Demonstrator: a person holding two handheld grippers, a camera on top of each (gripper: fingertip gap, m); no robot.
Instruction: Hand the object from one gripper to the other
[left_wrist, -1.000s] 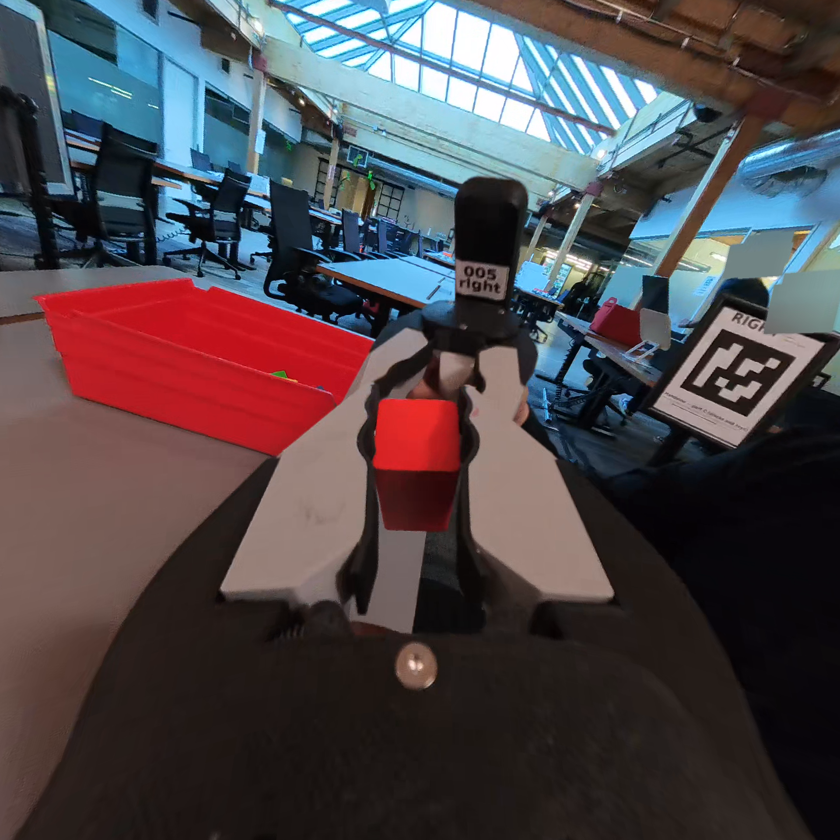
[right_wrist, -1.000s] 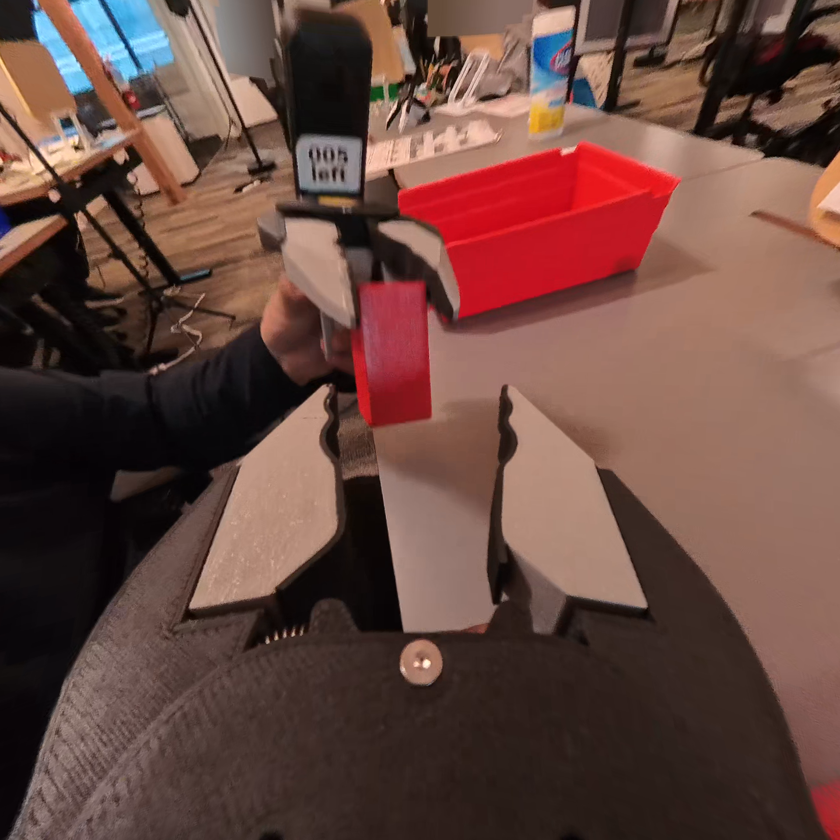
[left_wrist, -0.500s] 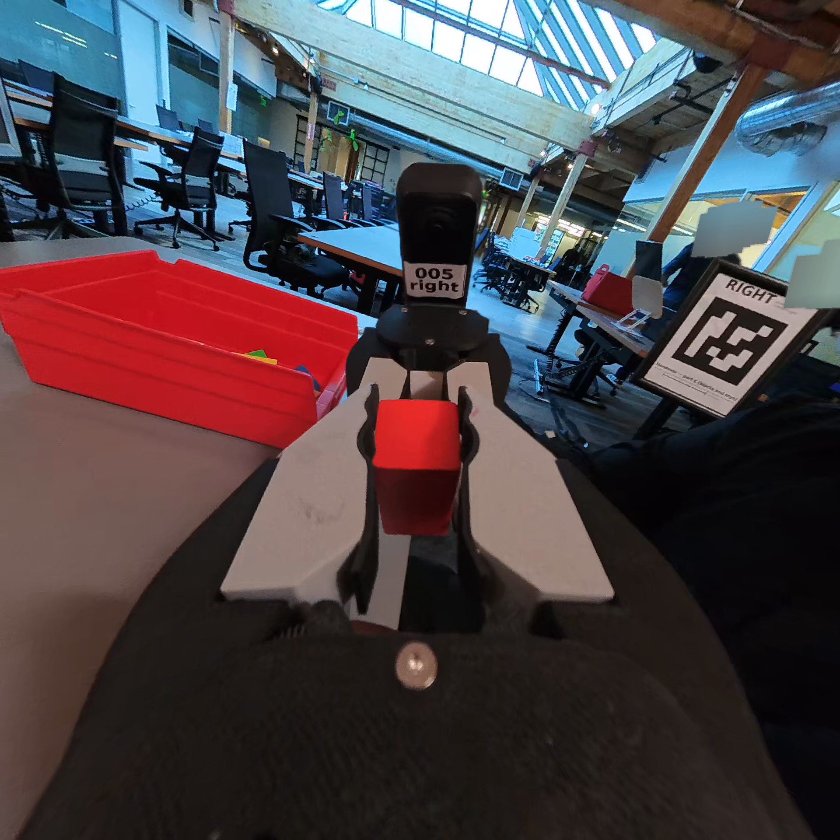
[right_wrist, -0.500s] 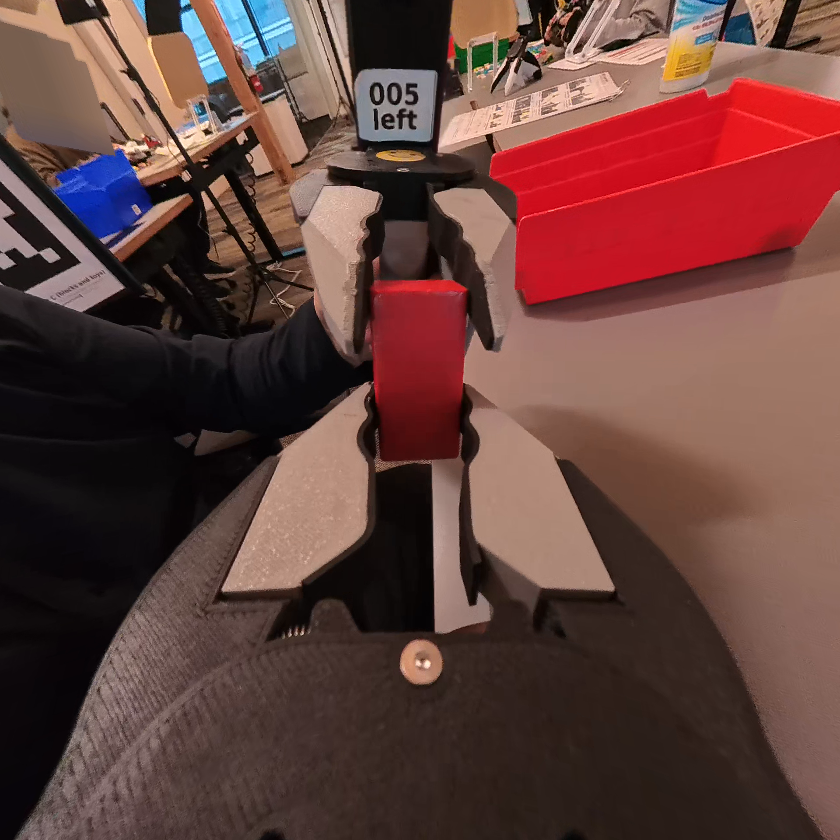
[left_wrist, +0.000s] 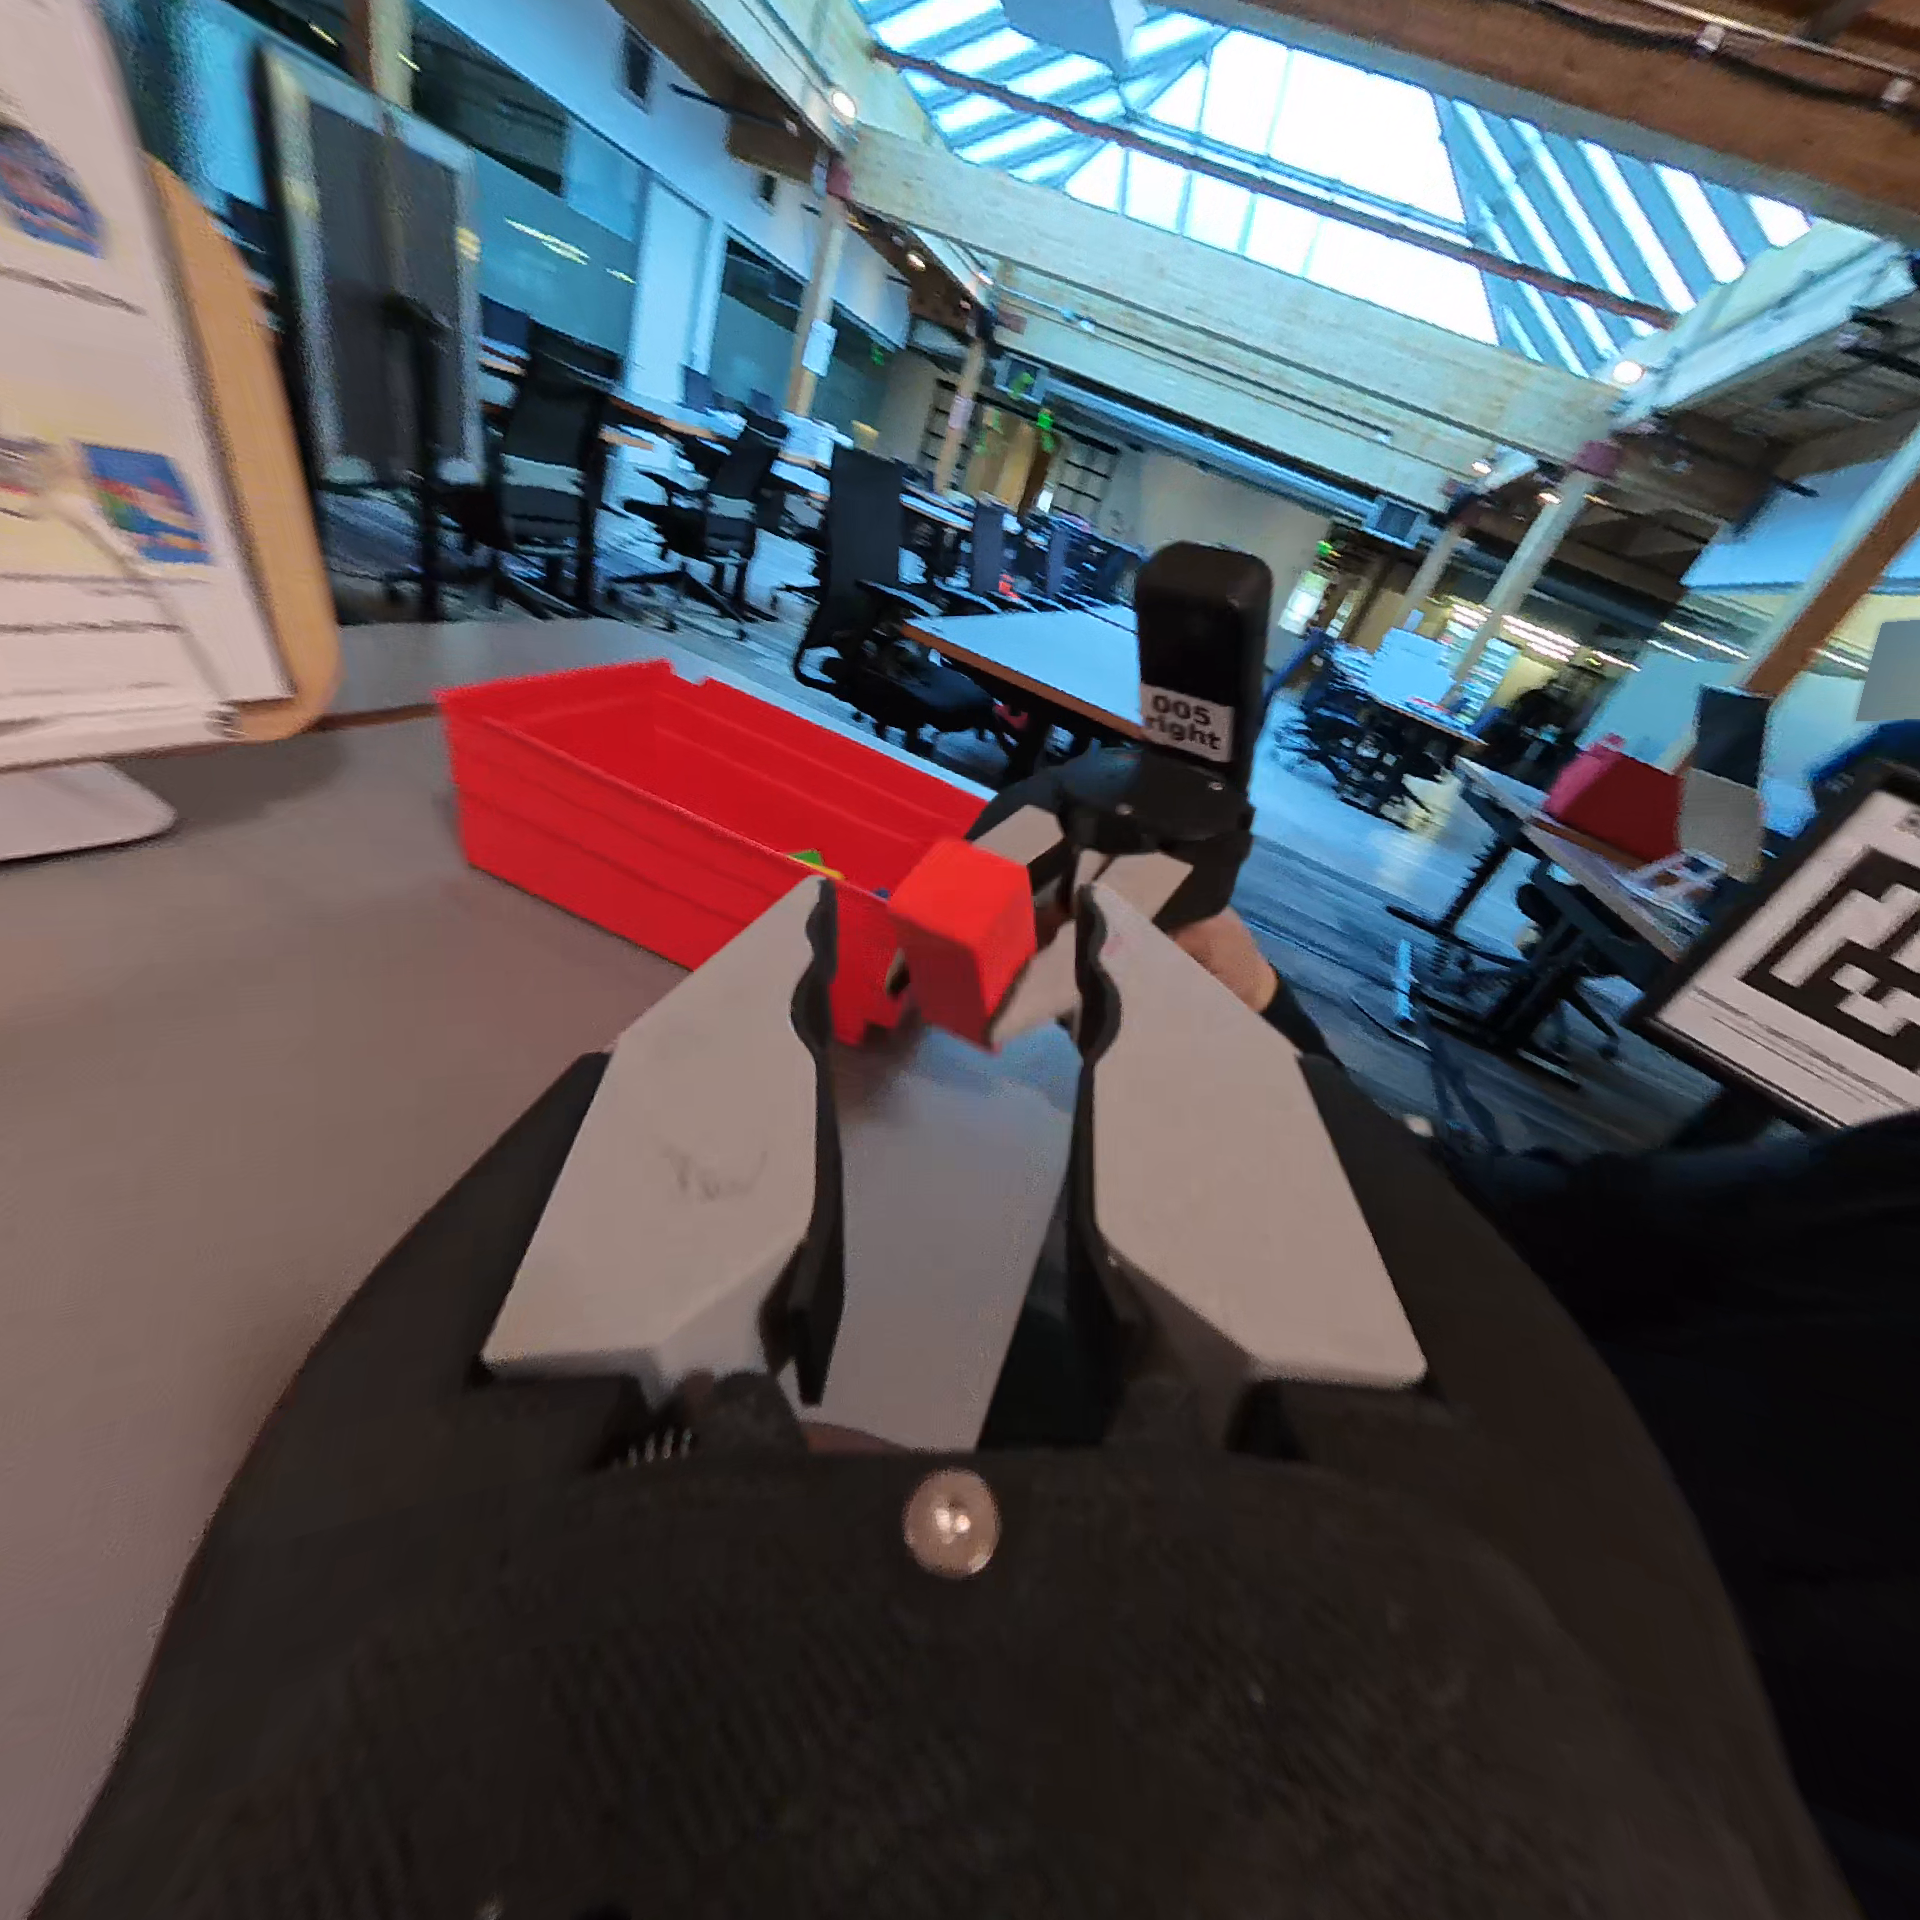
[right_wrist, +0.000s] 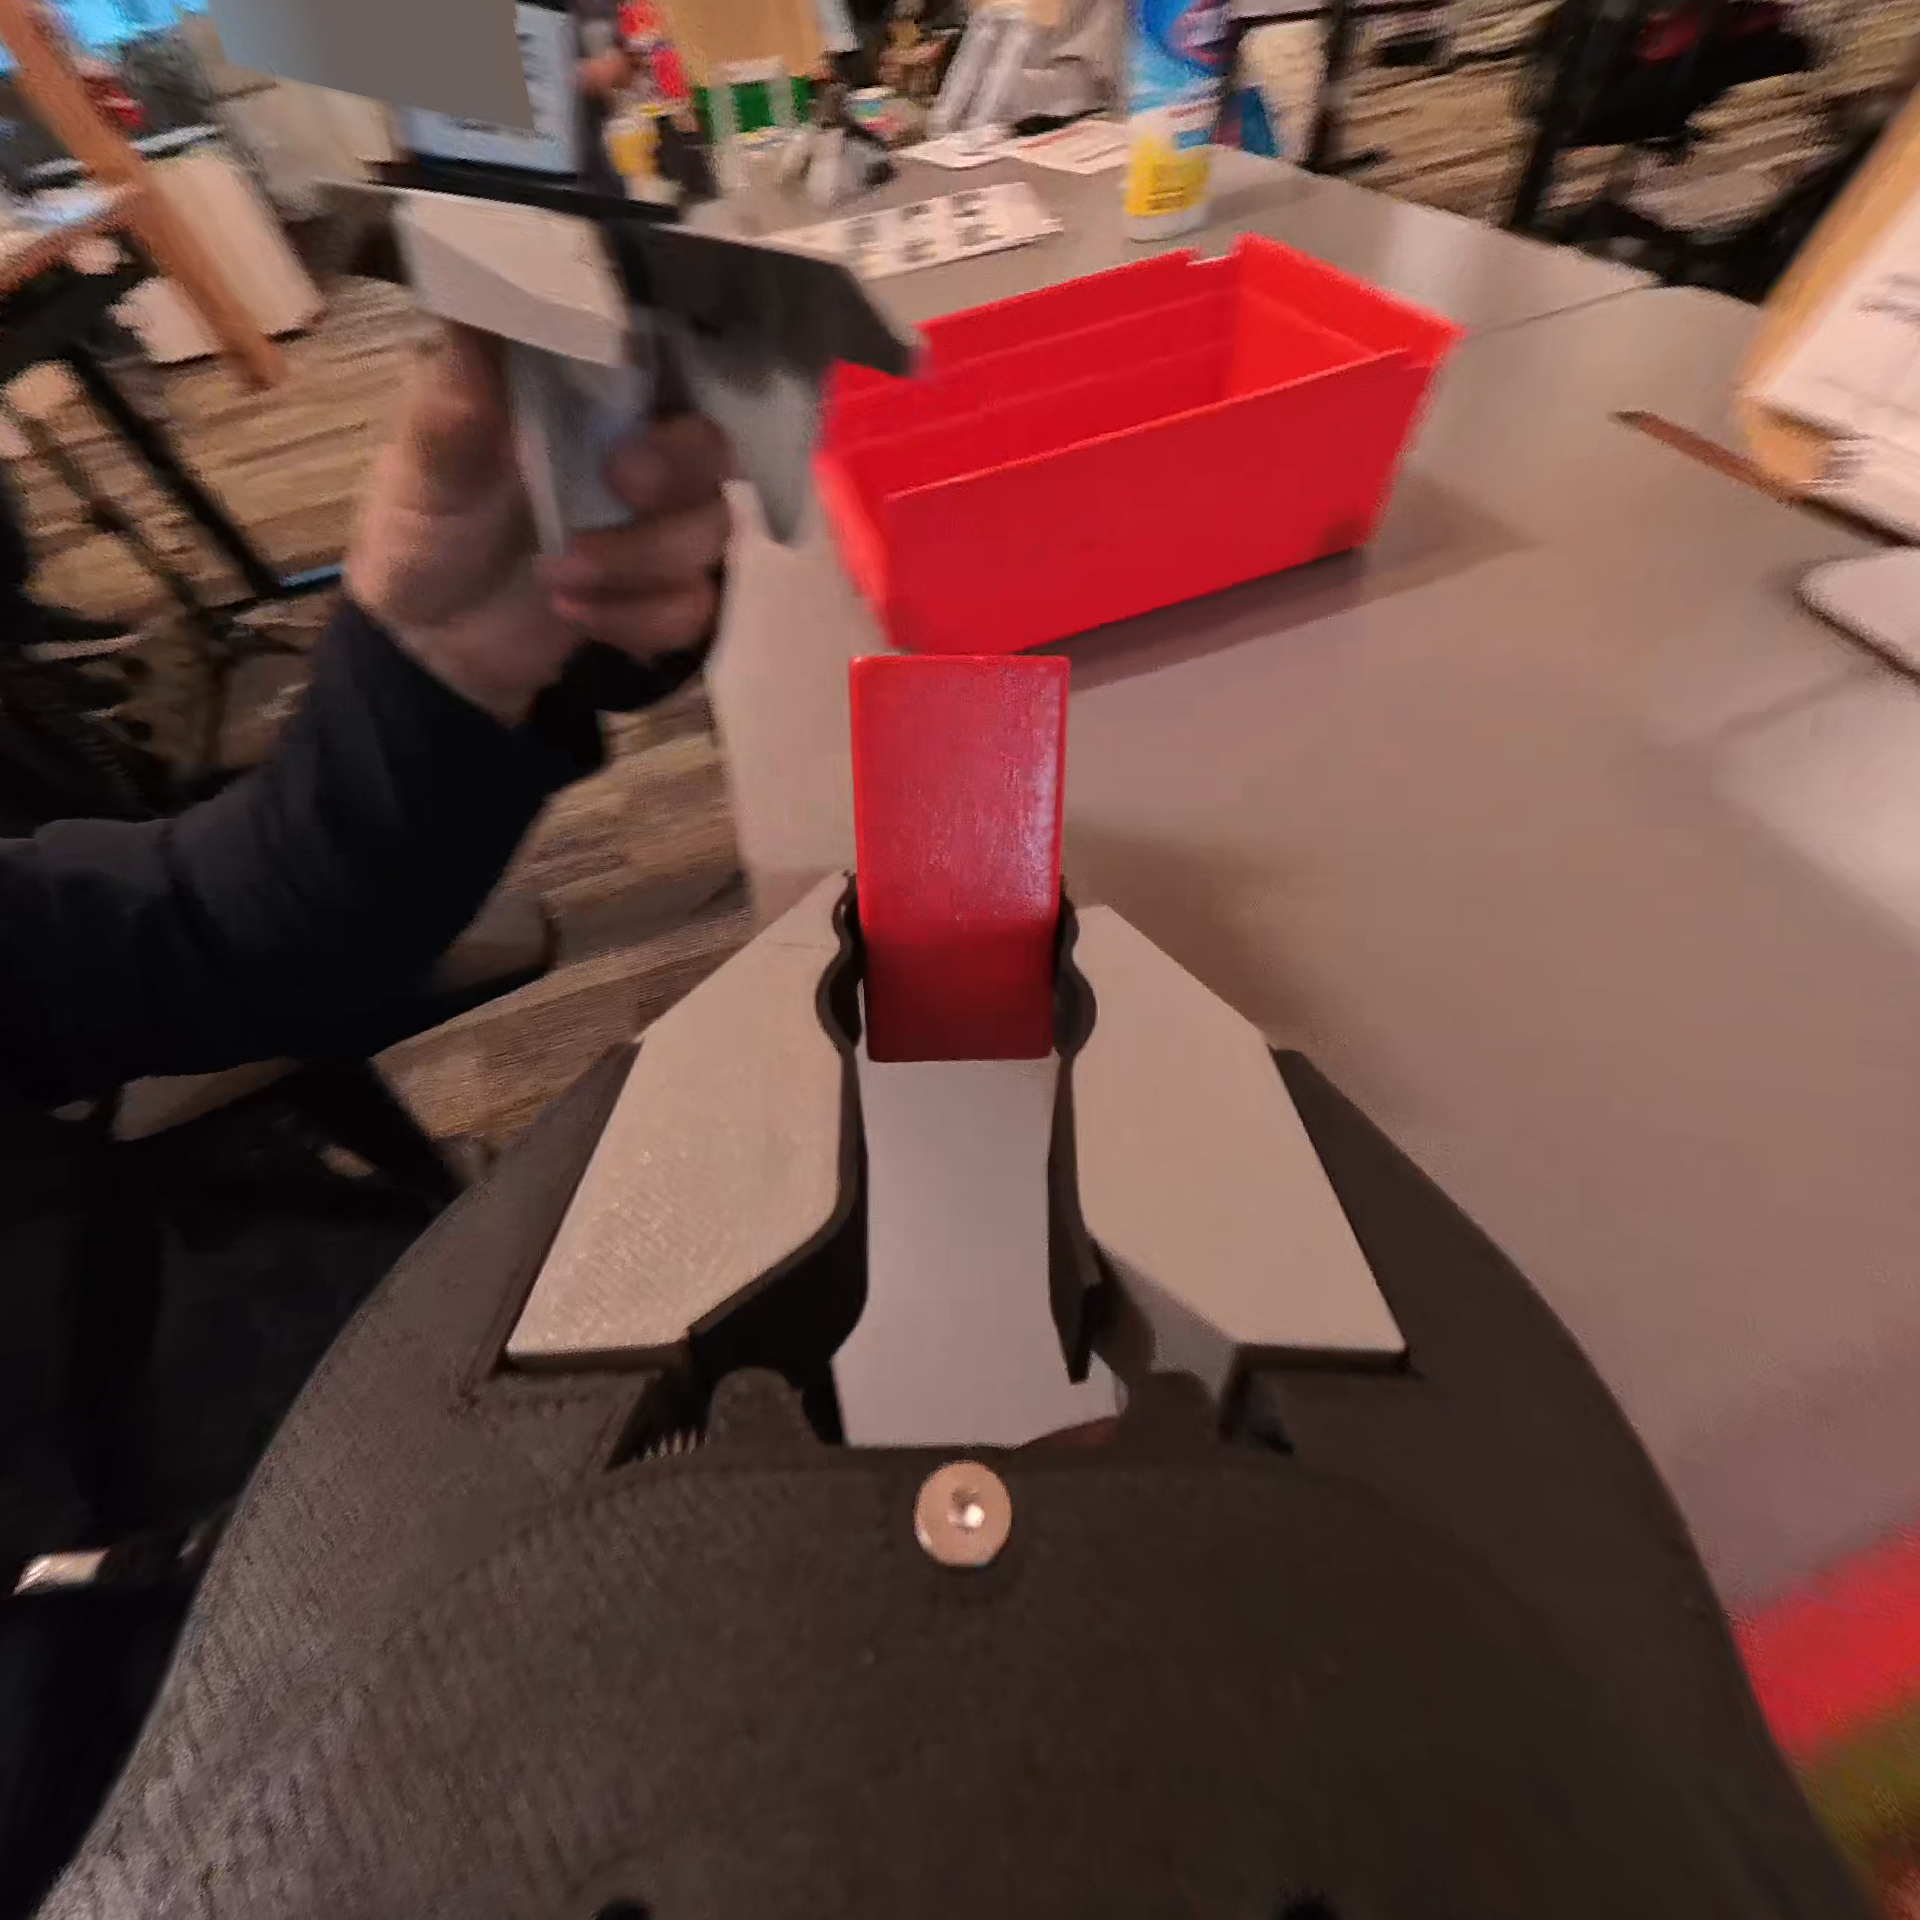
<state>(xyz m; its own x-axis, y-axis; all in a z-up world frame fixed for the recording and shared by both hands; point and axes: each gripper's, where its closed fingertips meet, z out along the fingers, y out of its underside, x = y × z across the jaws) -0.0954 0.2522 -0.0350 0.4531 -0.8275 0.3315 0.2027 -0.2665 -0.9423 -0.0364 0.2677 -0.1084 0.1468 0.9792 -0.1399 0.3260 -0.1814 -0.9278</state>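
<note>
Above grey table (right_wrist: 1455, 831), right tool (right_wrist: 956, 935) pinches red block (right_wrist: 956, 810); left tool (left_wrist: 951, 935) gapes, raised aside.

A small white label (left_wrist: 1184, 724) sits on the black camera housing above the right gripper (left_wrist: 1013, 951). A black-and-white coded marker board (left_wrist: 1808, 961) stands at right; printed sheets (right_wrist: 940, 223) lie on the far table (right_wrist: 1351, 239), too blurred to read.

Left gripper (left_wrist: 948, 945): flat pale-grey fingers (left_wrist: 707, 1164), wavy black pads on inner edges, black textured body, silver screw (left_wrist: 951, 1527) at centre (small spring coil beside left finger root)
Right gripper (right_wrist: 958, 940): same build, grey speckled fingers (right_wrist: 717, 1164), black camera block with white label on top
Dark long sleeve (right_wrist: 312, 862)
</note>
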